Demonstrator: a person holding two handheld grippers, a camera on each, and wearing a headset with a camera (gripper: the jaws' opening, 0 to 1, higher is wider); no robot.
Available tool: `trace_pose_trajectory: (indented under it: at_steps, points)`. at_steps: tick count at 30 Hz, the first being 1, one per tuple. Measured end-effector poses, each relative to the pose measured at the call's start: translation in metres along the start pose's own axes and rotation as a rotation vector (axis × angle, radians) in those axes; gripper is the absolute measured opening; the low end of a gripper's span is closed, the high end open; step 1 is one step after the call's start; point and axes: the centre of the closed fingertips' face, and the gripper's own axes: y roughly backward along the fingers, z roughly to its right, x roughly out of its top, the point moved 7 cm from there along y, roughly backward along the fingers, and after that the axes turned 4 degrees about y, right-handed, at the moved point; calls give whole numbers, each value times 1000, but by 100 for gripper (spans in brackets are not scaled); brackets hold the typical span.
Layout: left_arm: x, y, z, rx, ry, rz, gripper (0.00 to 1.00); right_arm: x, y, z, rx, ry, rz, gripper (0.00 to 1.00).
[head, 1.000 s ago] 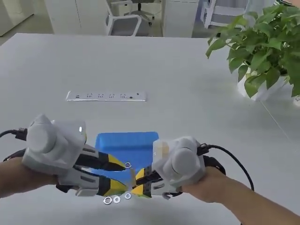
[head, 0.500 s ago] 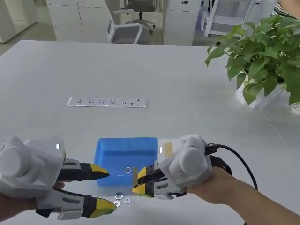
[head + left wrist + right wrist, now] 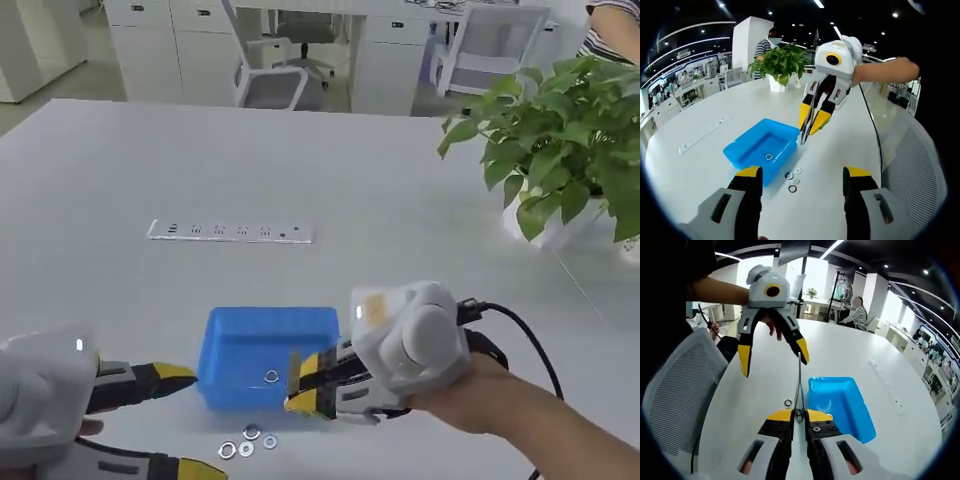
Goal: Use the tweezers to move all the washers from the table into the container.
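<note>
Head view: left gripper (image 3: 202, 422) cut off at the bottom edge; right gripper (image 3: 298, 385) hides most of the tweezers (image 3: 293, 362); potted plant (image 3: 560, 130) cropped at right.

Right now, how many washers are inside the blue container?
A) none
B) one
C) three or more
B: a single washer lies on the floor of the blue container. The other washers sit on the table in front of it, and the right hand-held gripper is shut on the tweezers.
</note>
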Motion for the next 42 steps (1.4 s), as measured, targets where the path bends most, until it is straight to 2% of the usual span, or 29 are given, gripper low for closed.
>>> trace_pose_trajectory:
  at_steps: [9, 17, 22, 33, 42]
  points:
    - [1, 5, -1, 67, -7, 27, 80, 6, 12, 14, -20, 13, 24, 9]
    - [6, 5, 3, 91, 16, 63, 84, 5, 16, 29, -29, 35, 33, 9]
    - [7, 5, 4, 101, 26, 69, 89, 3, 17, 41, -31, 39, 36, 9]
    - [6, 7, 5, 103, 39, 72, 99, -8, 4, 63, -14, 58, 39, 9]
    - [9, 7, 0, 100, 34, 83, 99, -20, -12, 75, 10, 46, 30, 9]
